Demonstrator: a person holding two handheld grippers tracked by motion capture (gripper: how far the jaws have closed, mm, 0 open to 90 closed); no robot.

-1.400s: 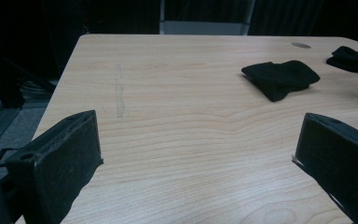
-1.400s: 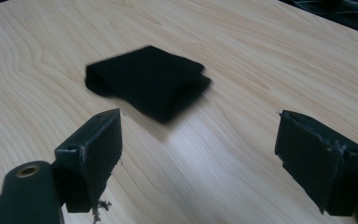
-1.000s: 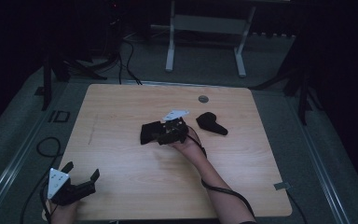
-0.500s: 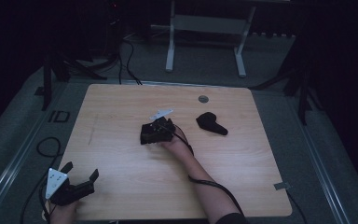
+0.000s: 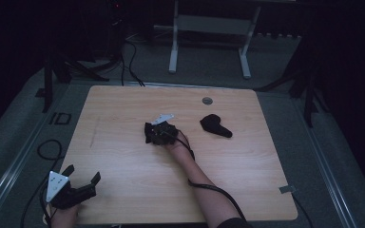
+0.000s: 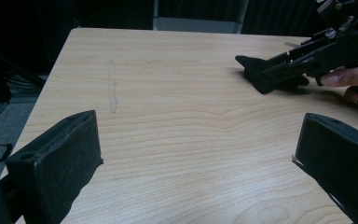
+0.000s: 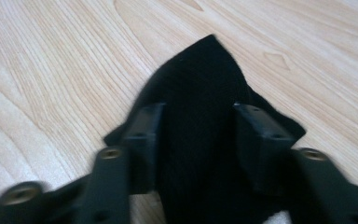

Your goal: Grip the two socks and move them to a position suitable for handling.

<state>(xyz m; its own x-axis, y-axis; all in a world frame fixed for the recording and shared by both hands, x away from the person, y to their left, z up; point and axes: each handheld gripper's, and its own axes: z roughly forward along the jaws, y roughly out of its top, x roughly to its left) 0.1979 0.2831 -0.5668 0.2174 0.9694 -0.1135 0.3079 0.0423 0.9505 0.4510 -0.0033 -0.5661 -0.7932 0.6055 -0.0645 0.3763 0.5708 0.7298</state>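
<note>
A light wooden table stands on grey carpet in a dim room. Beyond it a white metal stand rises against black darkness. Dark cables trail across the floor.

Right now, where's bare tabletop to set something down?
Free: the far-left quarter of the table, and the near-right stretch beside the forearm. The middle is crowded: the right hand-held gripper is on a black cloth, with a second black cloth piece to its right. The left hand-held gripper occupies the near-left corner.
</note>
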